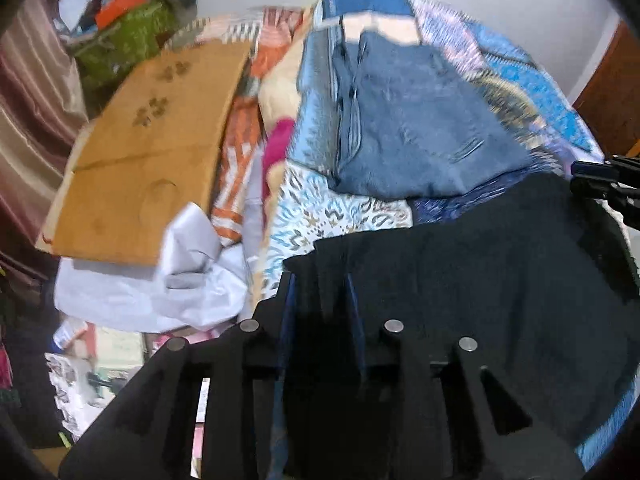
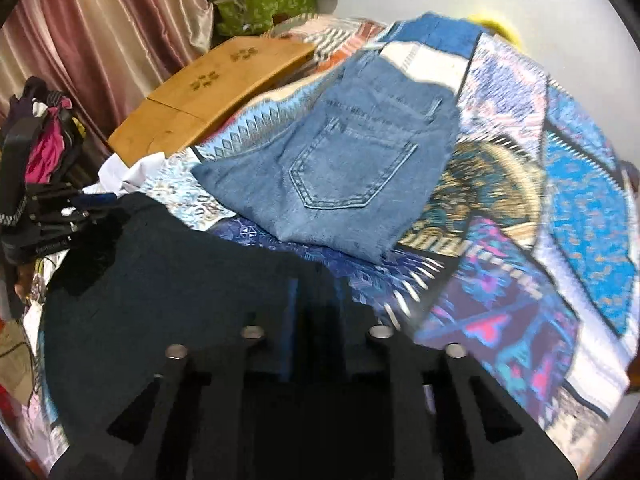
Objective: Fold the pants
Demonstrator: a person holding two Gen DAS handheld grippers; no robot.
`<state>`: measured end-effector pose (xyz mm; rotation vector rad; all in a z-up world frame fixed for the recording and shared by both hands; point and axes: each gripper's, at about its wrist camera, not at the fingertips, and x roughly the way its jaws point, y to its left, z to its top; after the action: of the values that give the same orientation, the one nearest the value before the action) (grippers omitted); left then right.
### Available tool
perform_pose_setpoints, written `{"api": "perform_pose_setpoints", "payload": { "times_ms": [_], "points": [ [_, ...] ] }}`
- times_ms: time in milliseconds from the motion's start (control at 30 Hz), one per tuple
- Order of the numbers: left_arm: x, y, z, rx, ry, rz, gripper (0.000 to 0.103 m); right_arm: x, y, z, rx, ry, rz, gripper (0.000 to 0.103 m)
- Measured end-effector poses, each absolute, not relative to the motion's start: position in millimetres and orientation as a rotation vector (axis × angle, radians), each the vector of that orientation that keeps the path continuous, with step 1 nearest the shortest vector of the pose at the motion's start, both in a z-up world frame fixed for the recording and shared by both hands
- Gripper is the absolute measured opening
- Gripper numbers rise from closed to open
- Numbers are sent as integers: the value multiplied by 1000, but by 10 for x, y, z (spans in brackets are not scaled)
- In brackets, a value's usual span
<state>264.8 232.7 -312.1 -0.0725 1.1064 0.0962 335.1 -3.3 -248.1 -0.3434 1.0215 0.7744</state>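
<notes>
Two pants show in the left wrist view, where the left gripper (image 1: 320, 280) has its fingers clamped on the edge of the black pants (image 1: 480, 280), folded jeans (image 1: 420, 128) lying beyond on the bed (image 1: 340, 216), while the right wrist view shows the right gripper (image 2: 316, 292) pinching the same dark cloth, probably to carry its edge over evenly.
</notes>
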Motion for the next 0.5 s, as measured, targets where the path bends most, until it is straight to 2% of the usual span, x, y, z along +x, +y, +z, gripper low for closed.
{"api": "perform_pose_setpoints", "payload": {
  "times_ms": [67,100,233,367,500],
  "points": [
    [2447,2332,-2935,-72,1067,87,40,3152,-214,-2282,-341,961,776,41],
    [2364,2323,-2875,-71,1054,80,45,3050,-293,-2207,-343,938,770,41],
    [1989,2172,-2719,-64,1035,27,50,2577,-628,-1988,-331,882,762,41],
    [1710,1961,-2817,-43,1069,2,65,2190,-848,-2005,-287,891,753,42],
    [1534,1939,-3038,-77,1108,53,67,1867,-1001,-2151,-282,903,738,42]
  ]
}}
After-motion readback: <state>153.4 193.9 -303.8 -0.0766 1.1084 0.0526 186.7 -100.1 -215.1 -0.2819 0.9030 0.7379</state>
